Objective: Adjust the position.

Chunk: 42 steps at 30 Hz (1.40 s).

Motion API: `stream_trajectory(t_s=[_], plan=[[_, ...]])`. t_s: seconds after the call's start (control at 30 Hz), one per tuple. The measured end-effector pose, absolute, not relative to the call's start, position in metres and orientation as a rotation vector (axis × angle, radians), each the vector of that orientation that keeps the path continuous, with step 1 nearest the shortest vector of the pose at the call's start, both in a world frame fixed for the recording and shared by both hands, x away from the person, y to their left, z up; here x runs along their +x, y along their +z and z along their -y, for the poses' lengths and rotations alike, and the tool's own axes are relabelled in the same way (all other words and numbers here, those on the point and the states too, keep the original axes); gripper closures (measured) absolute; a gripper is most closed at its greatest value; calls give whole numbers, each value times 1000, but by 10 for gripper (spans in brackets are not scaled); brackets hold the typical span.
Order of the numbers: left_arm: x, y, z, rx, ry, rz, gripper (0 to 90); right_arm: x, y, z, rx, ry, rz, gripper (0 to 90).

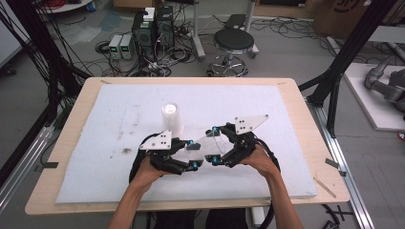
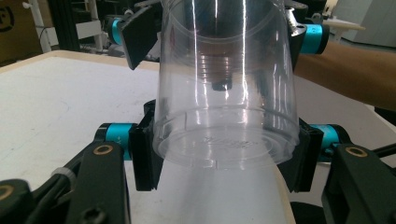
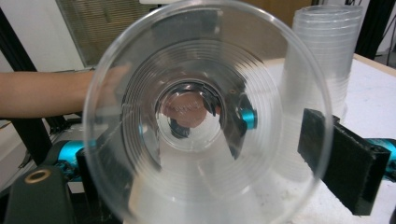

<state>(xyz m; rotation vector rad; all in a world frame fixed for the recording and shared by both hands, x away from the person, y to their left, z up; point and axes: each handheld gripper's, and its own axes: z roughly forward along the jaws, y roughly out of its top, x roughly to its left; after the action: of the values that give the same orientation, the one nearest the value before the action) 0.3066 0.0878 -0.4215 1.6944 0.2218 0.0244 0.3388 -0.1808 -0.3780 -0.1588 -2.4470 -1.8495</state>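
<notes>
Clear plastic cup point(image 2: 226, 93) lies on its side between the two grippers, above the white foam pad point(image 1: 95, 157) near the table's near edge. Left gripper point(image 2: 224, 156) has its black jaws pressed on the cup's base end. Right gripper point(image 3: 219, 158) faces the cup's open mouth, its jaws spread wide of the rim and not pressing it. Just beyond stands a stack of cups point(image 1: 171, 119).

1 clear cup point(image 1: 208, 143), 1 cup stack point(image 1: 171, 119)
</notes>
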Motion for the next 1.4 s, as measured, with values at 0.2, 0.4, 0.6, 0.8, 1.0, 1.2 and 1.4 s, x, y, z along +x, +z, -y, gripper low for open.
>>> stream_trajectory(t_s=[0.2, 0.4, 0.6, 0.8, 1.0, 1.2, 1.4], plan=[[307, -422, -88, 1702, 22, -222, 416, 338, -377, 180, -121, -1857, 2418, 268], [307, -422, -87, 1708, 22, -215, 417, 336, -376, 180, -92, -1864, 2426, 308], [306, -421, -85, 1709, 0, -254, 275, 337, -375, 181, -84, -1866, 2430, 317], [304, -419, -88, 1732, 19, -279, 62, 337, -375, 182, -96, -1855, 2434, 318], [298, -416, -99, 1782, 61, -305, 62, 337, -374, 187, -147, -1839, 2458, 317], [289, -424, -137, 1787, 182, -425, 62, 341, -372, 196, -230, -1816, 2514, 317], [284, -437, -175, 1772, 319, -590, 62, 349, -364, 201, -395, -1647, 2658, 325]])
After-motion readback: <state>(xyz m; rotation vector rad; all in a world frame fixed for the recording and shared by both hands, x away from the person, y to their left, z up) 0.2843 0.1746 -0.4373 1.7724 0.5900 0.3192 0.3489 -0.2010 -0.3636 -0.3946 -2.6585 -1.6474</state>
